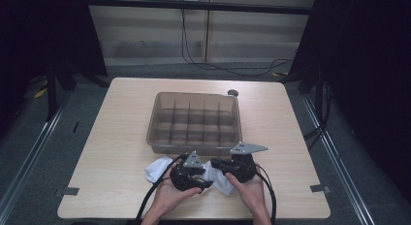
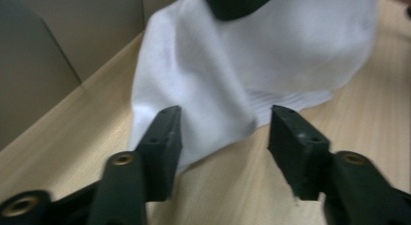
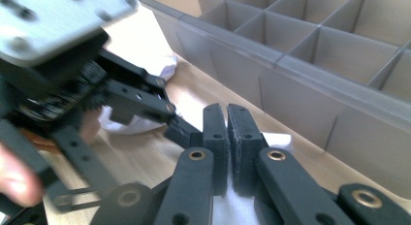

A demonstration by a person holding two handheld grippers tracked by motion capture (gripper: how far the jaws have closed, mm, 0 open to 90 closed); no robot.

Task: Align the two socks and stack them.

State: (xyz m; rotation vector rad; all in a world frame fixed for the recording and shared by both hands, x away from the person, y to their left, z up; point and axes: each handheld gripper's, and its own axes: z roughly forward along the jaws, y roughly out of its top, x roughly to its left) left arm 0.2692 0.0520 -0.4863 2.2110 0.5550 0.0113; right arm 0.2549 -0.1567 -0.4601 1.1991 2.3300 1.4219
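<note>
A white cloth (image 1: 162, 168) lies crumpled on the counter (image 1: 116, 137) at six o'clock from the divided bin (image 1: 194, 120). The left hand-held gripper (image 2: 223, 133) stands open, jaws either side of the cloth's edge. The right hand-held gripper (image 3: 227, 133) is pressed closed, pinching the cloth at its three o'clock end.

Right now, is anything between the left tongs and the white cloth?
Nothing visible. The left tongs stand open with the white cloth directly ahead on the table, its lower edge reaching between the jaws.
</note>
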